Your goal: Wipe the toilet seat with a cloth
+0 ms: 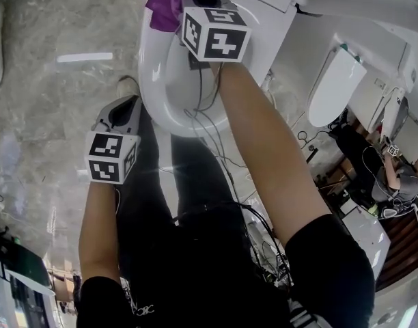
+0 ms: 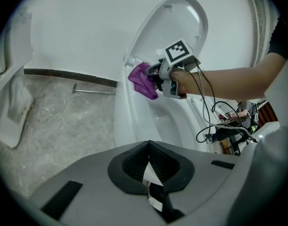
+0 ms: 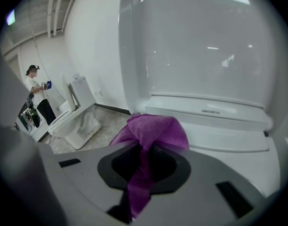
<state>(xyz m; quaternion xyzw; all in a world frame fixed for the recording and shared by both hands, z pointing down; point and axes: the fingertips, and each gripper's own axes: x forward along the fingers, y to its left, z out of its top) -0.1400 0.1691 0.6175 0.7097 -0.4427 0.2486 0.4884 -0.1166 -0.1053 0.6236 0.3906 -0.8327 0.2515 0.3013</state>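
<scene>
Nearest me, my left gripper has its jaws pressed together; my right gripper pinches the one purple cloth at the rear of the toilet seat, under the raised lid. Print on the back ledge is too blurred to read.

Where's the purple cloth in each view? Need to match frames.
Head view: purple cloth at top centre, at the tip of the right hand-held gripper, over the white toilet.
Left gripper view: upper centre, against the toilet's back end.
Right gripper view: lower centre, clamped between the jaws.
Shared landmark: the white toilet, in all three views.
</scene>
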